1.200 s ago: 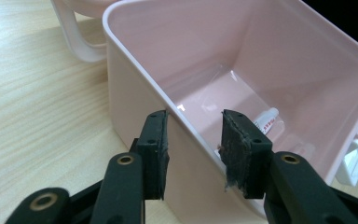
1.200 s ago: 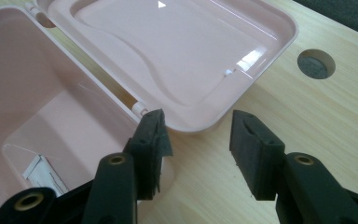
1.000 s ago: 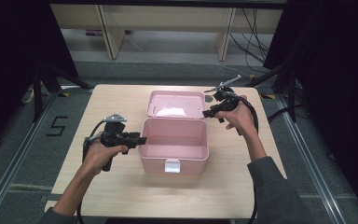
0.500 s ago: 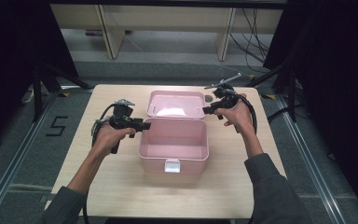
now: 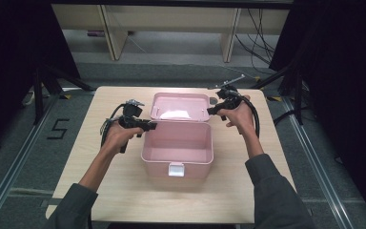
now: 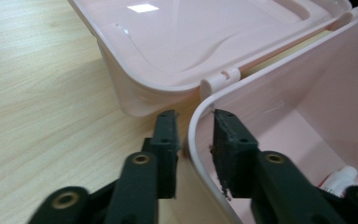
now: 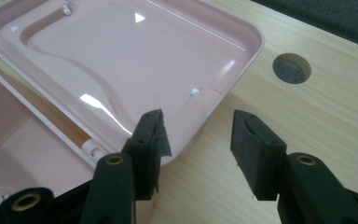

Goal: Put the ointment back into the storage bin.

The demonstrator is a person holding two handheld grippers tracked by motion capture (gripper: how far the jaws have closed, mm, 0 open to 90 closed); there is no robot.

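Now one pink box (image 5: 176,148) sits open, left hand-held gripper (image 6: 193,135) narrowly straddling its rim, right hand-held gripper (image 7: 198,135) wide.

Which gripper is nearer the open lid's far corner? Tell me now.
Right. The right gripper straddles the lid at its corner, jaws open. The left gripper is across the box, jaws astride the box's wall near the hinge.

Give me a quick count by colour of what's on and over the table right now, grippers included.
Pink: 1, the open storage box with its hinged lid laid back.
Black: 2, the left gripper straddling the box's rim and the right gripper by the lid.
White and red: 1, a small tube-like item inside the box, too little visible to identify.
Total: 4
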